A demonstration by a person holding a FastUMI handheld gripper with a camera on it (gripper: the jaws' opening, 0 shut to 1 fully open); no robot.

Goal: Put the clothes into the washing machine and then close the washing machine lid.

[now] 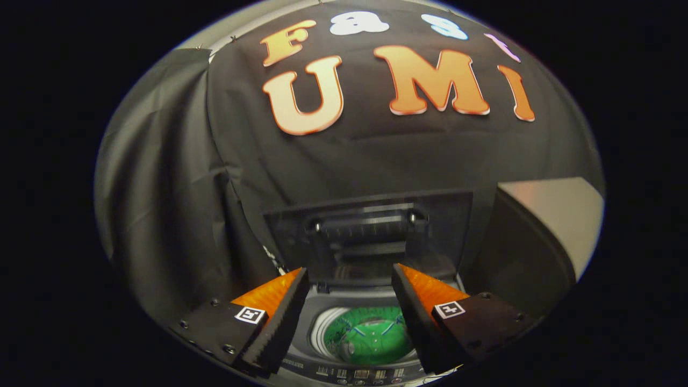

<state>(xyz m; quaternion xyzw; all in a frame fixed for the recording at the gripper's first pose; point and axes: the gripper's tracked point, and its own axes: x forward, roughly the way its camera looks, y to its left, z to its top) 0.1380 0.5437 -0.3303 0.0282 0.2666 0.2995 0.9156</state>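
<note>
Clothes (371, 338), a green garment with pale markings, lie bunched inside the drum of the washing machine (322, 301), seen through the round opening at the top of the machine. At the far left, the black cloth wall (161, 204) of the booth hangs in soft folds, with a seam where two sheets meet. Moving inward, the left finger (279, 317) of the gripper (349, 279) slants in from below, a small square marker fixed on its outer block. Between the two fingers sits the machine's open mouth, with the garment just below and ahead of the fingertips. The fingers stand spread wide apart, released, with nothing held between them and neither touching the garment. Beyond the fingertips, the washing machine lid (371, 236) stands raised, a dark tinted panel leaning back against the cloth wall, its inner frame showing through. Along the near rim of the machine runs a control panel (365, 373) with a row of small buttons. The right finger (414, 317) mirrors the left, also carrying a marker. At the far right, a pale flat surface (553, 209) sits atop a dark rounded body.
</note>
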